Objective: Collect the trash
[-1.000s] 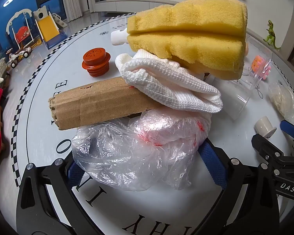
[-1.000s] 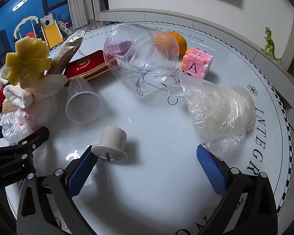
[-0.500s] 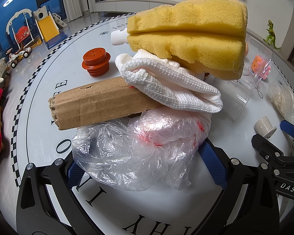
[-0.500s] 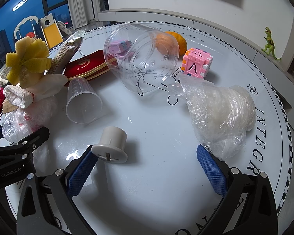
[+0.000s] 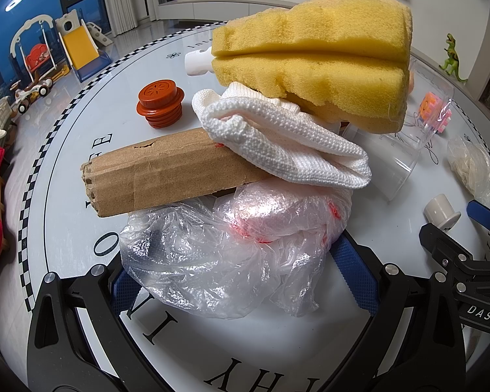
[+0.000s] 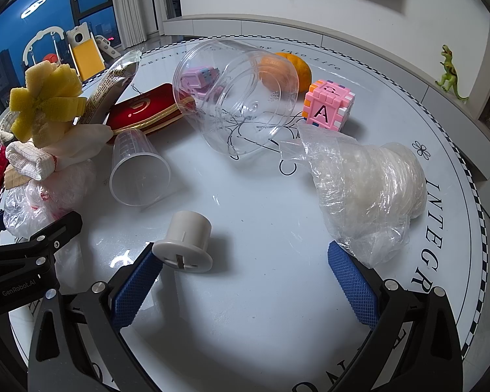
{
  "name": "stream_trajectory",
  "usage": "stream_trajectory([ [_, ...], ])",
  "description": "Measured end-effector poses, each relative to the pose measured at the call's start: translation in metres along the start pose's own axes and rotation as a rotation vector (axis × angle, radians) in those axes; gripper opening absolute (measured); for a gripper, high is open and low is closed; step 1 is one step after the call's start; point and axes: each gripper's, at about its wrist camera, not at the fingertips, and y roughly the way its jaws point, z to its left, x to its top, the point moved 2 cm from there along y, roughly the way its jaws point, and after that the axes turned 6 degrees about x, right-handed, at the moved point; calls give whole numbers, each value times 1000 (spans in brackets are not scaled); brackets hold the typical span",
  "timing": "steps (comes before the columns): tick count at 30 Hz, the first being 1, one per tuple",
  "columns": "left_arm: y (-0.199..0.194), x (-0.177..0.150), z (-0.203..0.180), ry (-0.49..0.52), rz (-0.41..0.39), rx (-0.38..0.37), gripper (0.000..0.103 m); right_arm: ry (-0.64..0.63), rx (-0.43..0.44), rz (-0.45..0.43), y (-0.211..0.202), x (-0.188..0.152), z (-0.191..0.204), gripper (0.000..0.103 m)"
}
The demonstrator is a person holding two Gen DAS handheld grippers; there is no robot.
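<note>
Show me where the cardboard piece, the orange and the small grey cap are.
cardboard piece [image 5: 166, 173], left wrist view, middle of its broad brown face.
orange [image 6: 302, 72], right wrist view, bare right side beside the clear jar.
small grey cap [image 6: 187, 230], right wrist view, its round side wall.

Open tabletop: bare between the right hand-held gripper fingers and ahead toward centre; left finger touching or just beside grey cap; right finger just beside plastic-wrapped bundle; further ahead, measuring cup lying on its side, clear jar tipped, pink letter cube, orange; left hand-held gripper gap filled by crumpled plastic bag; cardboard piece, white cloth, yellow sponge stacked above it; orange-red stopper beyond, bare tabletop around it.
</note>
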Motion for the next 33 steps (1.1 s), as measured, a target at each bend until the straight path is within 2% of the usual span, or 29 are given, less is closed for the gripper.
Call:
stream_trajectory([
  [33,0,0,0,0,0,0,97,0,-1,0,0,0,0,101],
])
